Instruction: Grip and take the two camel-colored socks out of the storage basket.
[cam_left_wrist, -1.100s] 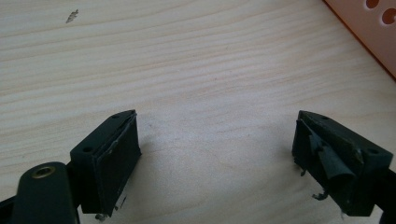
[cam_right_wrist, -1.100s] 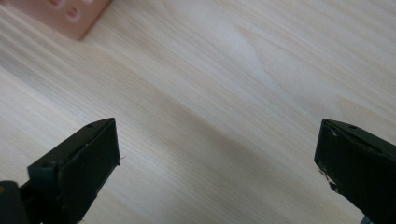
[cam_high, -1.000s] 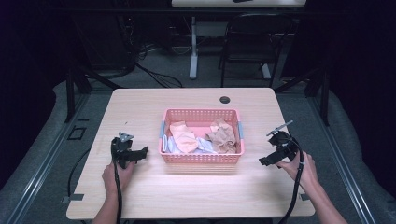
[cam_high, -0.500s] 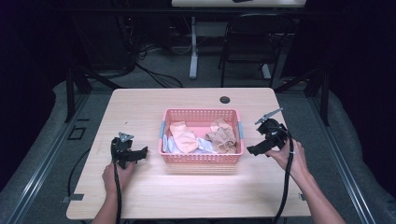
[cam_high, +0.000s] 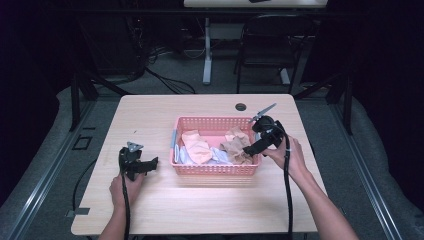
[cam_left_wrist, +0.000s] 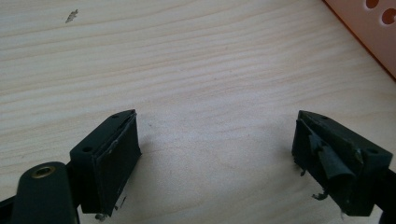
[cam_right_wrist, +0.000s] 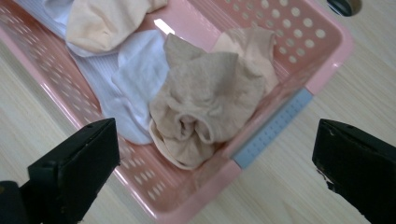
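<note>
A pink basket sits mid-table holding a tan sock, a peach sock and white cloth. The right gripper hangs over the basket's 3 o'clock rim, jaws spread wide. The left gripper rests at 9 o'clock on the table, jaws spread, empty

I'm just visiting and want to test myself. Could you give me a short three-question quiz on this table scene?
1. True or false: the right gripper has its jaws wide apart over the pink basket.
2. Which cloth lies nearest the right gripper: A) tan cloth, B) white cloth, C) peach cloth?
3. What does the left gripper hold?

Key: 1 true; 2 A; 3 nothing, its open jaws are over bare table.
</note>
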